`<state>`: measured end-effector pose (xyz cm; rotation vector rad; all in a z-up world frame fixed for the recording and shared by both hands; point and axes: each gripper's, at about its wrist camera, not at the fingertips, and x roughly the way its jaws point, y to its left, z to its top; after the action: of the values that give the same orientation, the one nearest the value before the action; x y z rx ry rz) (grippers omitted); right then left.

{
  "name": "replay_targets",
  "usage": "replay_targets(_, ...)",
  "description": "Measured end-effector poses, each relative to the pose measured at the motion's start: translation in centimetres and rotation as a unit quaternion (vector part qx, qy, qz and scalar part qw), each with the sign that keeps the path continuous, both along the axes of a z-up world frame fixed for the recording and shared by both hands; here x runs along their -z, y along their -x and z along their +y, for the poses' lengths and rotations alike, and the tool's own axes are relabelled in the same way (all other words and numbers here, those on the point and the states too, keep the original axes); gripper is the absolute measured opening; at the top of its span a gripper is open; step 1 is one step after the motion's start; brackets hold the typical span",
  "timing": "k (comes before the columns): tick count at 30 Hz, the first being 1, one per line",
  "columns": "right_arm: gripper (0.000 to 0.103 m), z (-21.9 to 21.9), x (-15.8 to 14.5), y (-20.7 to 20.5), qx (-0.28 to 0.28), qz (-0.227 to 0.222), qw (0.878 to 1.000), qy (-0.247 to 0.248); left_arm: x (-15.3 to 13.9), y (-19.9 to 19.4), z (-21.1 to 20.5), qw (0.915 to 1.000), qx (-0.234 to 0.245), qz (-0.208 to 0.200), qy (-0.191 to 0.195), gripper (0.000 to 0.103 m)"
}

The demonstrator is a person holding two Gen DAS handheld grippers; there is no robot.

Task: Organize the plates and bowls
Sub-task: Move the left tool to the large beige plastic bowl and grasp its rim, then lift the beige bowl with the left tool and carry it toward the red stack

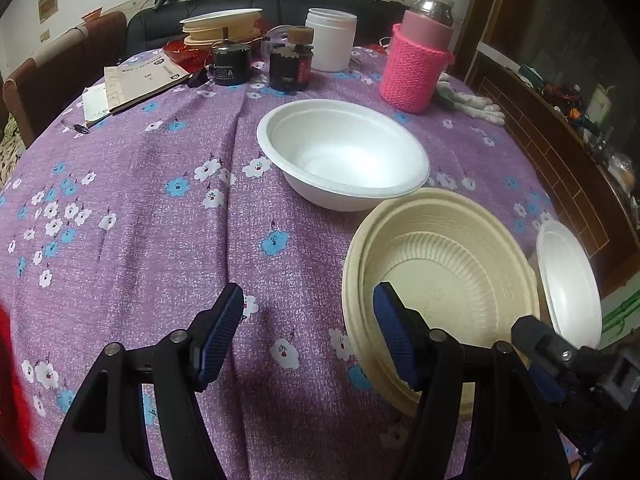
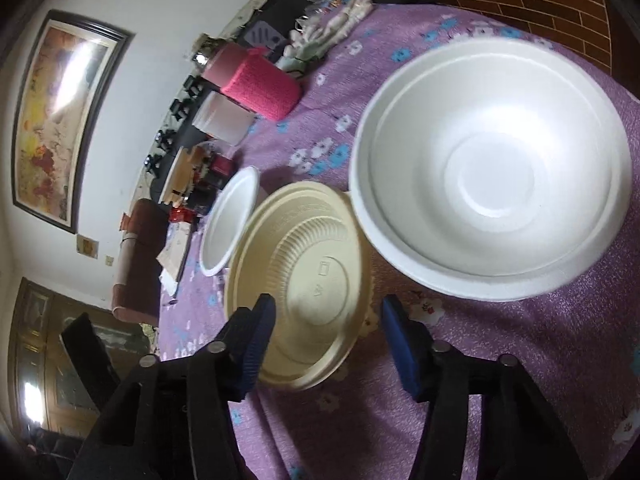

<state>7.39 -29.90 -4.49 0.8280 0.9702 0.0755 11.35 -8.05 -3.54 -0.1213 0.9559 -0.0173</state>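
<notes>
A beige ribbed bowl (image 1: 440, 280) sits on the purple floral tablecloth (image 1: 160, 220), at the lower right in the left wrist view. My left gripper (image 1: 308, 336) is open, its right finger over the beige bowl's near rim. A white foam bowl (image 1: 344, 156) stands behind it, and a second white foam bowl (image 1: 568, 284) at the right edge. In the right wrist view the beige bowl (image 2: 304, 272) lies between the fingers of my open right gripper (image 2: 328, 344); the near white bowl (image 2: 492, 172) is to the right and the far one (image 2: 230, 220) to the left.
At the table's far side stand a pink knit-covered bottle (image 1: 416, 64), a white jar (image 1: 330, 38), two dark jars (image 1: 288, 64), a stack of beige plates (image 1: 222, 26), a book (image 1: 140, 80) and a pen (image 1: 76, 126). A brick-patterned cabinet (image 1: 560, 152) is to the right.
</notes>
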Motion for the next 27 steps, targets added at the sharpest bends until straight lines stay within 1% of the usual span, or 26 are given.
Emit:
replay_targets(4, 0.033, 0.2, 0.6, -0.3, -0.005, 0.014, 1.000, 0.017, 0.5, -0.1, -0.3, 1.0000, 0.000, 0.005, -0.006, 0.065)
replay_targets(6, 0.029, 0.3, 0.8, -0.4, -0.007, 0.018, 1.000, 0.023, 0.7, -0.2, -0.4, 0.9999, 0.002, 0.008, -0.011, 0.056)
replay_targets(7, 0.026, 0.3, 0.8, -0.4, -0.008, 0.021, 0.999, 0.026, 0.9, -0.3, -0.5, 0.9998, 0.005, 0.012, -0.013, 0.055)
replay_targets(9, 0.022, 0.3, 0.9, -0.3, -0.011, 0.021, 0.999, 0.029, 0.9, -0.2, -0.7, 0.9998, 0.009, 0.010, -0.015, 0.048)
replay_targets(10, 0.022, 0.4, 0.9, -0.2, -0.013, 0.020, 0.999, 0.031, 0.9, -0.1, -0.9, 0.9997, 0.012, 0.009, -0.017, 0.046)
replay_targets(12, 0.018, 0.5, 0.8, -0.2, -0.017, 0.017, 0.999, 0.035, 0.8, 0.0, -1.2, 0.9995, 0.020, 0.007, -0.022, 0.036)
replay_targets(13, 0.016, 0.7, 0.7, -0.2, -0.020, 0.015, 0.999, 0.037, 0.8, 0.0, -1.4, 0.9994, 0.024, 0.006, -0.023, 0.033)
replay_targets(14, 0.015, 0.8, 0.6, -0.2, -0.022, 0.014, 0.999, 0.038, 0.7, 0.1, -1.6, 0.9992, 0.028, 0.006, -0.027, 0.028)
replay_targets(19, 0.014, 1.0, 0.5, 0.0, -0.029, 0.011, 0.999, 0.039, 0.6, 0.5, -2.0, 0.9986, 0.039, 0.005, -0.037, 0.014)
replay_targets(21, 0.014, 1.2, 0.4, 0.1, -0.031, 0.010, 0.999, 0.041, 0.4, 0.7, -2.0, 0.9984, 0.039, 0.003, -0.041, 0.014)
replay_targets(27, 0.014, 1.2, 0.3, 0.6, -0.035, 0.007, 0.999, 0.041, -0.2, 1.0, -1.7, 0.9987, 0.041, -0.001, -0.032, 0.012)
